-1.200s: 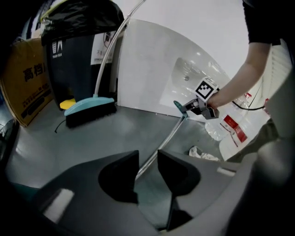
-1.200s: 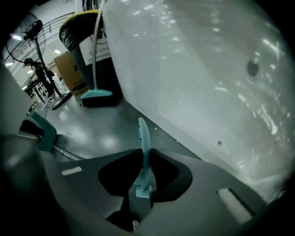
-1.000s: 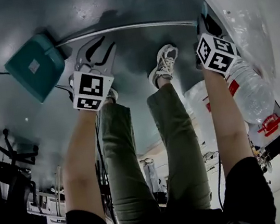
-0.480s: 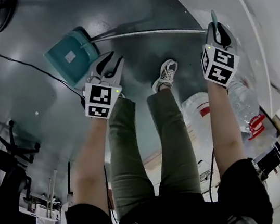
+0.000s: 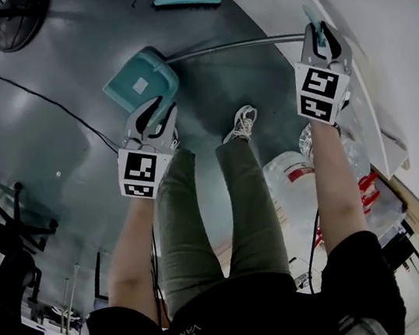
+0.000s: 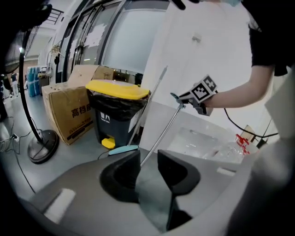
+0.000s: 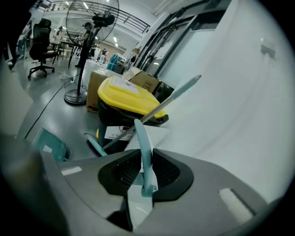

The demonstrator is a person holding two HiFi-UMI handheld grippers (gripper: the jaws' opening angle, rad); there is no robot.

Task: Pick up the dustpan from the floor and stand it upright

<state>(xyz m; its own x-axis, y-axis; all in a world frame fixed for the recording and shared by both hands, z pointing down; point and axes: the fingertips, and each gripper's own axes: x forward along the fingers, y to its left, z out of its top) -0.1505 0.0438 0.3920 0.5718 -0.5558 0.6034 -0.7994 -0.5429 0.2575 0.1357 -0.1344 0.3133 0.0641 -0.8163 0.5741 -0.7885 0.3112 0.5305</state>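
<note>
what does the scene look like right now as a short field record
held item: long-handled teal dustpan, off the floor
left tongs: shut on the pan's wall
right tongs: shut on the handle's teal grip
pole: slants between both tongs, not upright yet
nearby: yellow-lidded bin, cardboard box

Cardboard box (image 6: 69,115): large Chinese print, "高档" legible, the rest unclear. Bin (image 6: 110,126): white logo, unreadable.
</note>
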